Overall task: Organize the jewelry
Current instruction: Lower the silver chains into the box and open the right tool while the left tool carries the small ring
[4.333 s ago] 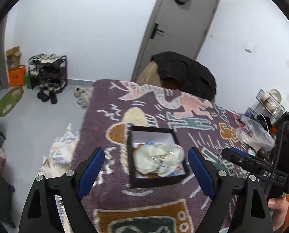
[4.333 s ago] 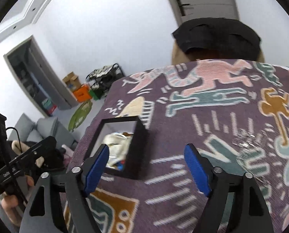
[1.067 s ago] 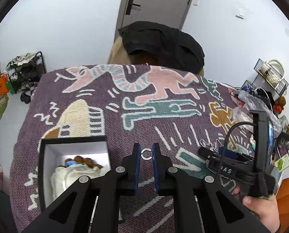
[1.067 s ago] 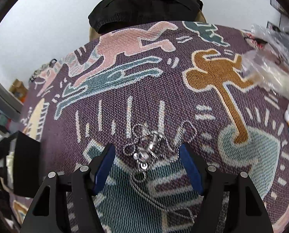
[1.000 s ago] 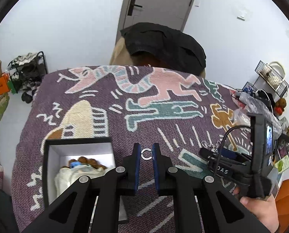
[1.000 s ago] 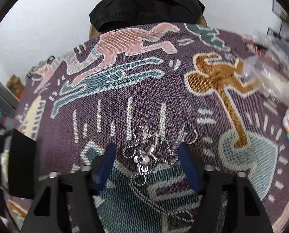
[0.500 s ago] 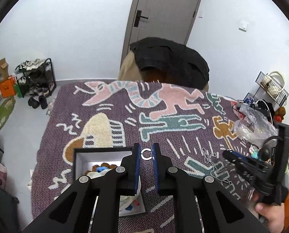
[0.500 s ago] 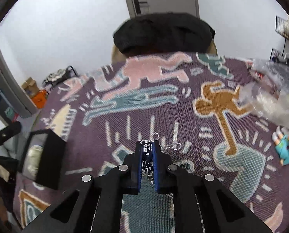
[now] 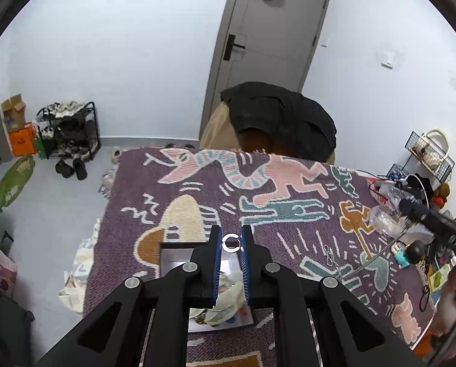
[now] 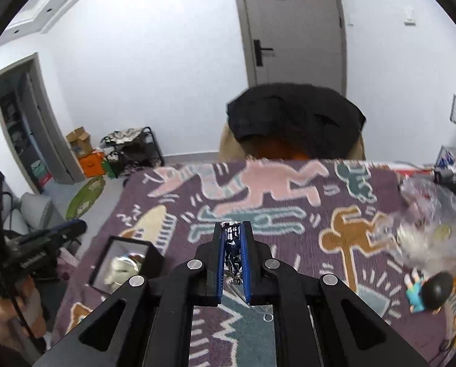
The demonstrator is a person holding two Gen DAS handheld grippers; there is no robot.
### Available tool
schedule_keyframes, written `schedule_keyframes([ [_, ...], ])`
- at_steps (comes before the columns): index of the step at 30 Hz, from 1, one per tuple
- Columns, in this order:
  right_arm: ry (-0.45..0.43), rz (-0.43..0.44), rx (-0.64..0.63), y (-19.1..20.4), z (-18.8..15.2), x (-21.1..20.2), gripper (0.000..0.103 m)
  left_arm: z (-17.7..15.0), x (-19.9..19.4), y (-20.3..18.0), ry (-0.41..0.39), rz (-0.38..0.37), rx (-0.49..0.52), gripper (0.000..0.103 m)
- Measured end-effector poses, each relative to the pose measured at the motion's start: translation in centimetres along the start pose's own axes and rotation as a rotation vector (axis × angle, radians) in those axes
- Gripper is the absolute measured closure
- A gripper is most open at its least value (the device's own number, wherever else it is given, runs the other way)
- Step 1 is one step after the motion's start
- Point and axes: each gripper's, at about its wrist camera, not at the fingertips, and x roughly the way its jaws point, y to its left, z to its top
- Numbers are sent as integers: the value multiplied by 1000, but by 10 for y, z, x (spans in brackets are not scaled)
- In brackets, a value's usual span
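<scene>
Silver ring (image 9: 231,241) sits pinched in your left gripper (image 9: 231,246), right above the black box (image 9: 166,255) on the purple blanket (image 9: 289,223). Your right gripper (image 10: 231,238) is clamped on a tangled chain (image 10: 231,246), lifted over the blanket's right side.

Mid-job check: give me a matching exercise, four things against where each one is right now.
Things:
1. silver ring
2. chain necklace
3. black box
4. black jacket

Places:
A. draped over the chair behind the table
B. pinched in the right gripper
C. on the patterned cloth, open
D. pinched in the left gripper

Pairs: 1-D, 2-B, 3-C, 4-A
</scene>
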Motion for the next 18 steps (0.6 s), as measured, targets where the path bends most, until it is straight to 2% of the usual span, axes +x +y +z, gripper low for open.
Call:
schedule_keyframes([
  [9,-85,-1,-68,26,42,-36,92,6,-16,19,-30,16,-17,91],
  [18,-172,-28,-164,65,94,-72,92,3,-7,29,-11,12,-27,91],
])
